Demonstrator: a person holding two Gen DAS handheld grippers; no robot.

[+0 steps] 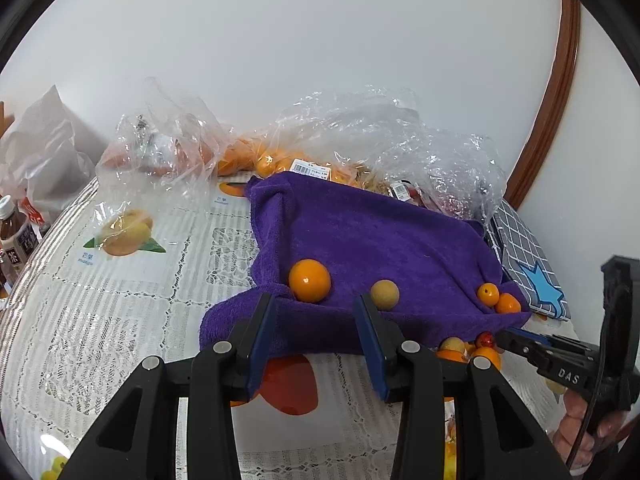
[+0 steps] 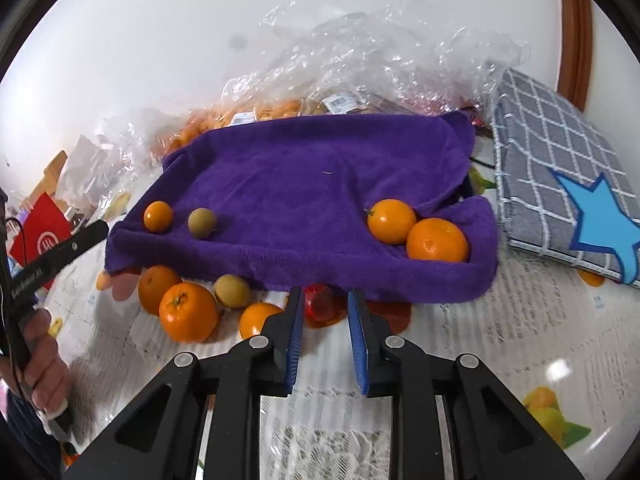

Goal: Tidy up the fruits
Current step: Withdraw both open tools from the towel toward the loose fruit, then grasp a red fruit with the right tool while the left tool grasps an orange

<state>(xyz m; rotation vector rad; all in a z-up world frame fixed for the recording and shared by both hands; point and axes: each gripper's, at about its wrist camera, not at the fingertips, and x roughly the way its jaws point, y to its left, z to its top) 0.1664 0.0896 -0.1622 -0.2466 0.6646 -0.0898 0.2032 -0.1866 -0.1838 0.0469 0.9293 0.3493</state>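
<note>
A purple towel (image 1: pixel 372 240) (image 2: pixel 320 184) lies on the table. On it sit an orange (image 1: pixel 309 281) (image 2: pixel 158 216), a tan round fruit (image 1: pixel 384 295) (image 2: pixel 202 222), and two oranges at its right edge (image 1: pixel 498 299) (image 2: pixel 416 233). In front of the towel on the table lie several oranges (image 2: pixel 188 312), a tan fruit (image 2: pixel 232 291) and a small red fruit (image 2: pixel 320 300). My left gripper (image 1: pixel 316 304) is open and empty over the towel's near edge. My right gripper (image 2: pixel 323 300) is open, just in front of the red fruit.
Clear plastic bags (image 1: pixel 360 136) (image 2: pixel 360 60) with more oranges lie behind the towel. A grey checked cloth with a blue star (image 2: pixel 560 184) (image 1: pixel 528 256) lies to the right. Bottles (image 1: pixel 14 232) stand at the far left. The tablecloth (image 1: pixel 120 300) is lace over fruit prints.
</note>
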